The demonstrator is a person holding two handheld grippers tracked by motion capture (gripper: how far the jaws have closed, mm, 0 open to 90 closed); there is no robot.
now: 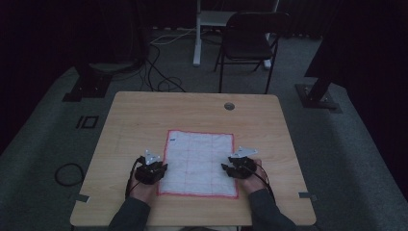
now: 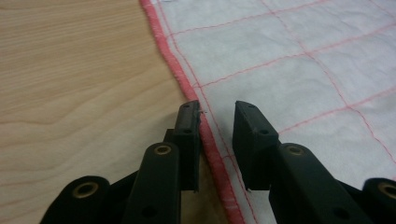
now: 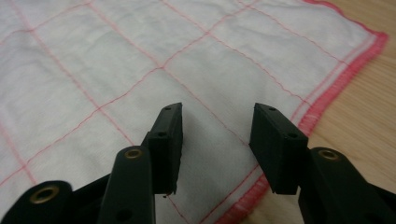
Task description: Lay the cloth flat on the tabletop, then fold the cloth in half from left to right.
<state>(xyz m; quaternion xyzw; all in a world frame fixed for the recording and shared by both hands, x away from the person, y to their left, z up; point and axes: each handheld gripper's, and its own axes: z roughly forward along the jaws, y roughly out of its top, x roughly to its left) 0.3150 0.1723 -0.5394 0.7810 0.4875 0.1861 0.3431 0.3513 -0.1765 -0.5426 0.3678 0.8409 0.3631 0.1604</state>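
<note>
Left tongs (image 1: 161,167): spread, you straddle the cloth (image 1: 199,161)'s red hem, ready to pinch.
Right tongs (image 1: 225,168): spread over the opposite hem, lower centre of the desk (image 1: 144,110).

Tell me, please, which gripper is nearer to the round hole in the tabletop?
Right. The right gripper sits at the cloth's right edge, on the same side as the round hole; the left gripper is at the cloth's left edge, farther across.
</note>
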